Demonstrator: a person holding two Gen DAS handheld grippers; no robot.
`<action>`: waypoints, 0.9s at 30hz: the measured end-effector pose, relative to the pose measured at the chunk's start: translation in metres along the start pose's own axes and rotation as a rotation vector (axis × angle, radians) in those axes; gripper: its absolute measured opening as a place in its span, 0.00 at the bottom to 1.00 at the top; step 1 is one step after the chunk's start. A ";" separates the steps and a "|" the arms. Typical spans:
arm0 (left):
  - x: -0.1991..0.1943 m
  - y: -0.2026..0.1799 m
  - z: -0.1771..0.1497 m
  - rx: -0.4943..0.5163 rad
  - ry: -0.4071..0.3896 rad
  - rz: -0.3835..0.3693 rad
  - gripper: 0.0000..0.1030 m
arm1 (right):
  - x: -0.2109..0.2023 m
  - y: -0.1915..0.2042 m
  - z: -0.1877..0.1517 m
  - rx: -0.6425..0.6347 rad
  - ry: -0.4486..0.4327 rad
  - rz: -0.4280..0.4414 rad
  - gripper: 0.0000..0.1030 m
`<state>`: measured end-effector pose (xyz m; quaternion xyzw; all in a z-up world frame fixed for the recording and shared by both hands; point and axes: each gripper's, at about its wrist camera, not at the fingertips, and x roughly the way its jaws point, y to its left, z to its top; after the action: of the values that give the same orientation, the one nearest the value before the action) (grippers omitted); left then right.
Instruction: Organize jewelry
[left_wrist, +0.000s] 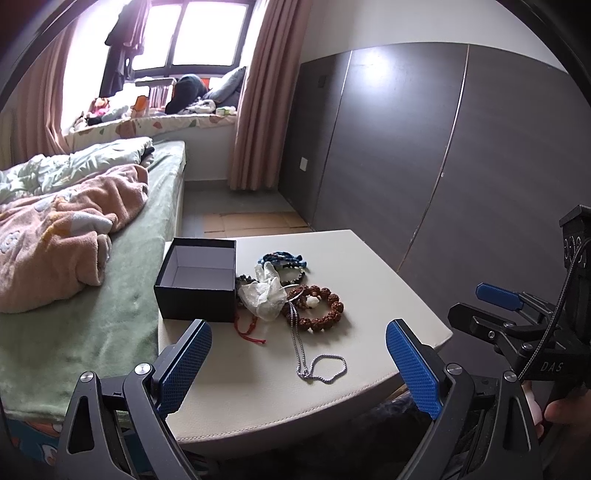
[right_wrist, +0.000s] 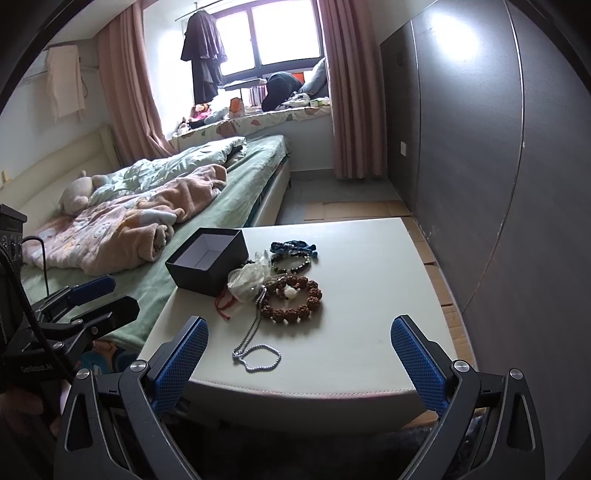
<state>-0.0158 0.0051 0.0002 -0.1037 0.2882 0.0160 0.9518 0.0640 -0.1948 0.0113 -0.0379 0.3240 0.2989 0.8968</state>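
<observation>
An open, empty black box (left_wrist: 197, 282) (right_wrist: 207, 260) stands at the left of a cream table (left_wrist: 369, 295) (right_wrist: 369, 280). Beside it lies a jewelry pile: a brown bead bracelet (left_wrist: 325, 308) (right_wrist: 295, 300), a silver chain (left_wrist: 317, 363) (right_wrist: 258, 350), blue and dark bead bracelets (left_wrist: 282, 260) (right_wrist: 293, 251), a red cord (left_wrist: 247, 332) (right_wrist: 221, 304) and a clear plastic bag (left_wrist: 264, 293) (right_wrist: 245, 282). My left gripper (left_wrist: 299, 363) is open and empty above the table's near edge. My right gripper (right_wrist: 299, 358) is open and empty, also at the near edge. Each shows in the other's view: the right gripper (left_wrist: 491, 306), the left gripper (right_wrist: 107, 295).
A bed (left_wrist: 122, 280) (right_wrist: 229, 199) with green sheet and pink blanket runs along the table's left side. Dark wardrobe panels (left_wrist: 424, 155) (right_wrist: 480, 147) stand at the right. Floor with cardboard (left_wrist: 251, 221) lies behind the table, below a curtained window.
</observation>
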 end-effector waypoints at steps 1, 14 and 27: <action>0.000 0.000 0.000 0.000 -0.001 0.000 0.93 | 0.000 -0.001 0.000 0.003 -0.001 0.001 0.96; -0.003 -0.009 0.003 0.017 -0.025 0.011 0.93 | -0.007 -0.009 -0.001 0.039 -0.017 0.005 0.96; 0.047 -0.015 -0.002 0.004 0.121 0.002 0.87 | 0.012 -0.042 0.002 0.168 0.017 0.015 0.96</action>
<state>0.0238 -0.0113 -0.0248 -0.1024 0.3453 0.0100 0.9328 0.0955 -0.2228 0.0003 0.0373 0.3557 0.2773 0.8918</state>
